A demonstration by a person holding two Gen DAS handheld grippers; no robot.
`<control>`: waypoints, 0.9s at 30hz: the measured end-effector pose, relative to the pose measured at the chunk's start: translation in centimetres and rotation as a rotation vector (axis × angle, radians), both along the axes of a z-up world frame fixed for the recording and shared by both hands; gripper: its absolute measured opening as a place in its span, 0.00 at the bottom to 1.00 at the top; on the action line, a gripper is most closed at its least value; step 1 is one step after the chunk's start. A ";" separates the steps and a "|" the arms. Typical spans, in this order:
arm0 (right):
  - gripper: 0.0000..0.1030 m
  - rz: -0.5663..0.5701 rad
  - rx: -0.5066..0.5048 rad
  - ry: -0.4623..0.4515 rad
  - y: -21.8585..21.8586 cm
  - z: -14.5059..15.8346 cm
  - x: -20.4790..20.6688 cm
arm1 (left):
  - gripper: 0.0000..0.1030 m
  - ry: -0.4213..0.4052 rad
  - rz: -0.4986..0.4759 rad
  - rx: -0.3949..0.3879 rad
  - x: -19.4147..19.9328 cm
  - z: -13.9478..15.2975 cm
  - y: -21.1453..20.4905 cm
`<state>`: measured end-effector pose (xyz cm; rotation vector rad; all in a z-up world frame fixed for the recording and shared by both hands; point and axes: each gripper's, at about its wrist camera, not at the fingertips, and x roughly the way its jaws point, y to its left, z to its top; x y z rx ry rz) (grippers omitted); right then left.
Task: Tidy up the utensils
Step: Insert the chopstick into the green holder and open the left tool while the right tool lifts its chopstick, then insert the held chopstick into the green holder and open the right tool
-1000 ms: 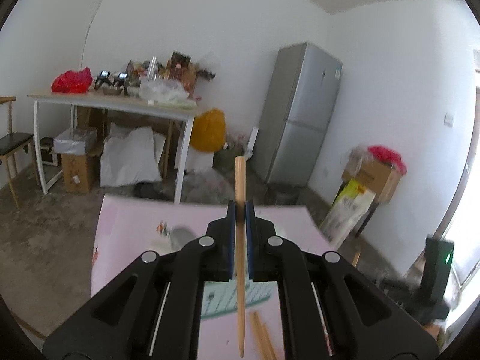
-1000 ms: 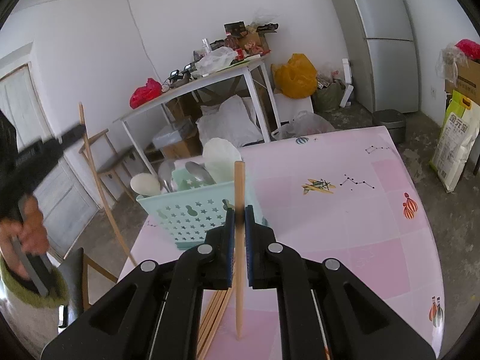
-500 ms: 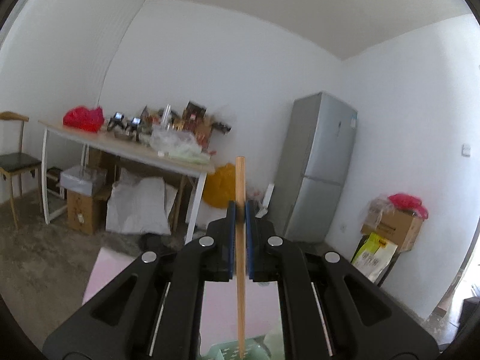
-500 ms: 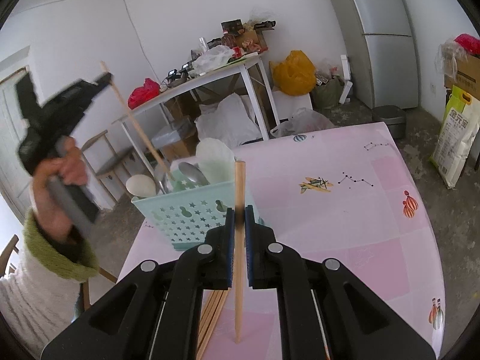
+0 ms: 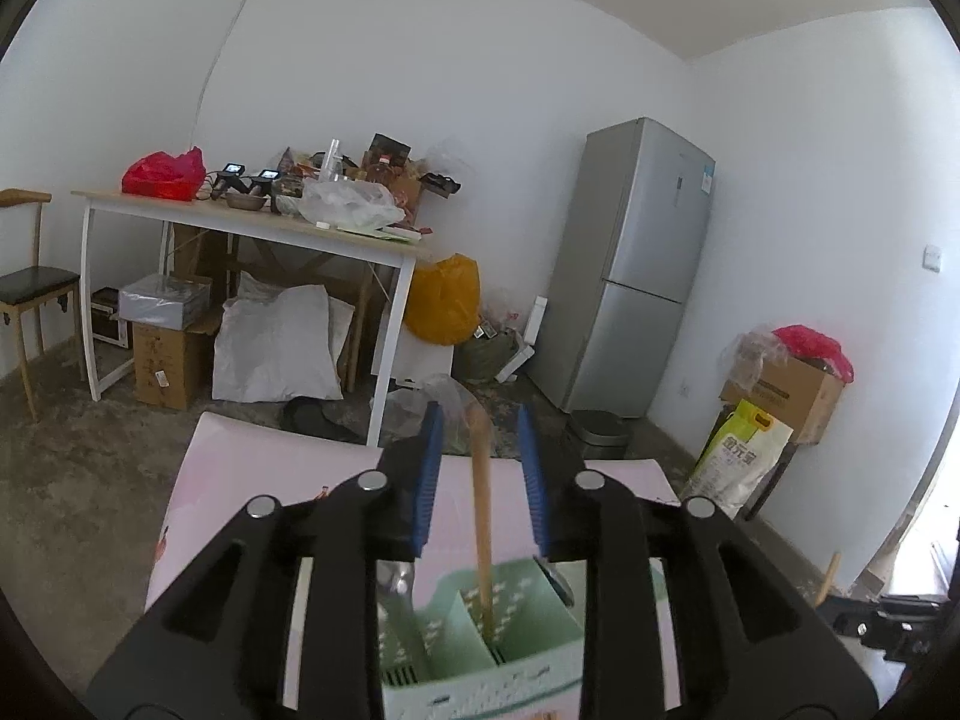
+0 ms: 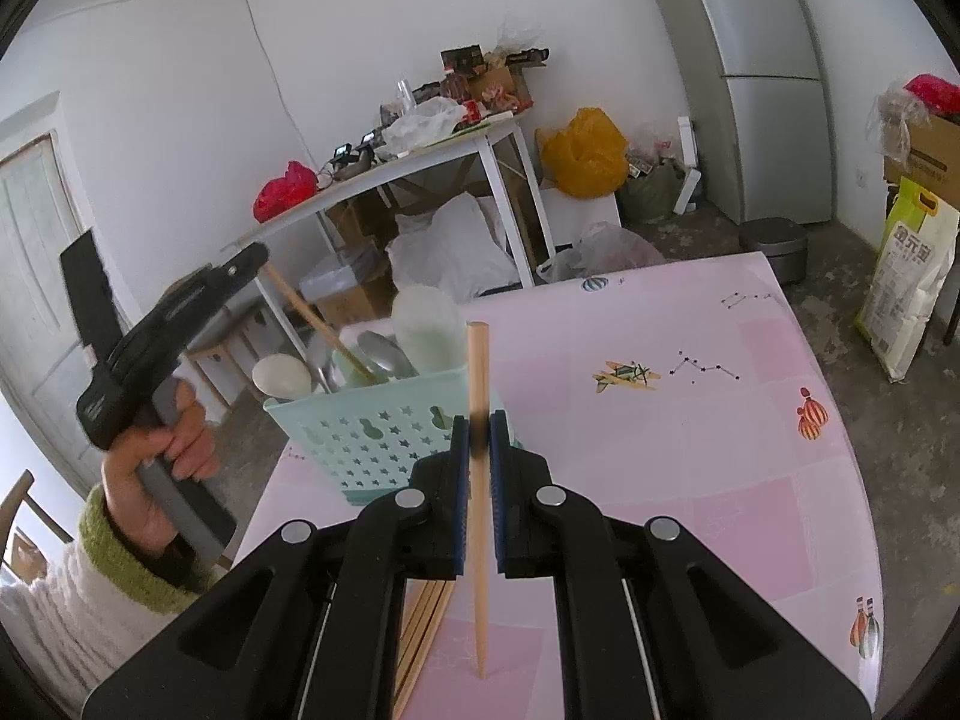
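Pretty bright daylight all round, seems to pour in from the blown-out doorway (image 5: 927, 540) at the left wrist view's right edge. Heavy fisheye bending, black corners. Near stuff goes soft: the green basket (image 5: 480, 648) is blurry, and shadows on the pink table (image 6: 690, 438) stay faint.

A basket (image 6: 384, 438) was set near the tabletop's (image 6: 690, 438) left edge, one chopstick (image 5: 482, 516) stood in it, and loose chopsticks (image 6: 423, 624) were laid before it.
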<state>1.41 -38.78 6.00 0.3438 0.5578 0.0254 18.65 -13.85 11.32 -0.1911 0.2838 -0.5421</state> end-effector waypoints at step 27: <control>0.07 0.126 -0.220 -0.380 7.2 15.2 6.2 | 0.57 0.048 0.023 0.092 -7.7 -5.7 8.0</control>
